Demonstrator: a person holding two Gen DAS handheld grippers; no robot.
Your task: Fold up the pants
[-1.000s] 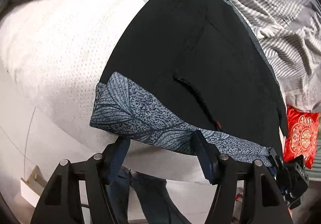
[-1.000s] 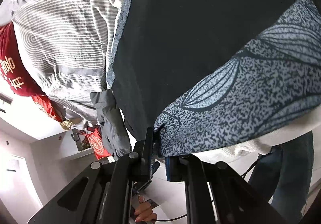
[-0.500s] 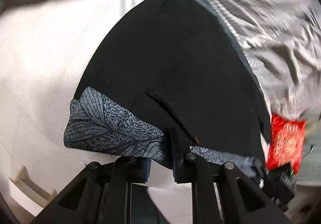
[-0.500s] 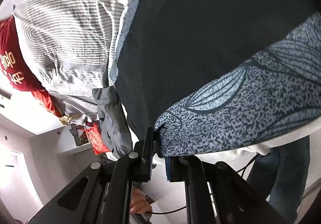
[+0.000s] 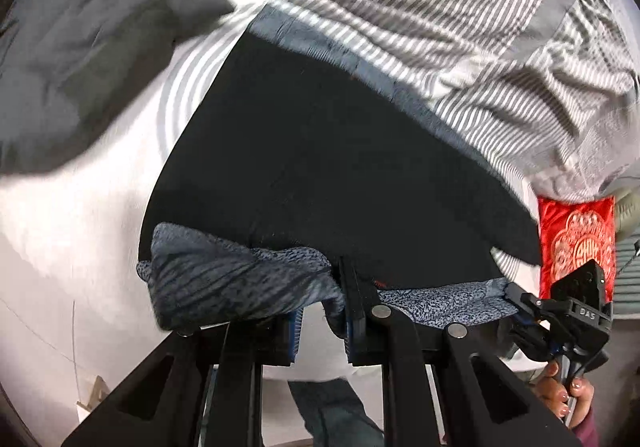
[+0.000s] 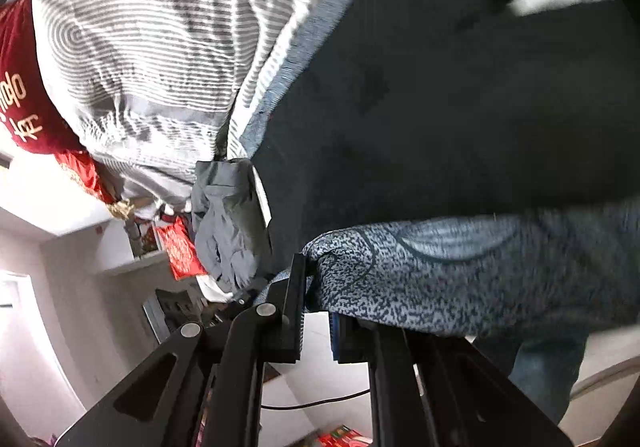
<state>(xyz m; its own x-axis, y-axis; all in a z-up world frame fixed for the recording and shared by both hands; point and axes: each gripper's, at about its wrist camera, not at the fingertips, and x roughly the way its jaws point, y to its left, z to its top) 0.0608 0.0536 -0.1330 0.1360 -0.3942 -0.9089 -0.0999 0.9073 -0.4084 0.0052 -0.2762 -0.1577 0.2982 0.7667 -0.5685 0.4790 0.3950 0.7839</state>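
Note:
Black pants (image 5: 328,167) with a blue leaf-patterned hem band (image 5: 224,279) lie on a white bed. My left gripper (image 5: 320,287) is shut on the band near its middle, and the band bunches over the left finger. My right gripper (image 6: 316,287) is shut on the band's end (image 6: 460,279). It also shows at the right of the left wrist view (image 5: 568,315), at the band's far corner. The black pants fill the upper right of the right wrist view (image 6: 480,107).
A grey-and-white striped duvet (image 5: 440,19) lies crumpled beyond the pants. A grey garment (image 5: 88,47) sits at the upper left. A red embroidered cushion (image 5: 576,243) is at the right. A grey cloth (image 6: 228,219) hangs by the bed edge.
My left gripper went from open to shut on the hem band and has lifted it forward over the pants. The right gripper kept its hold and moved along with it.

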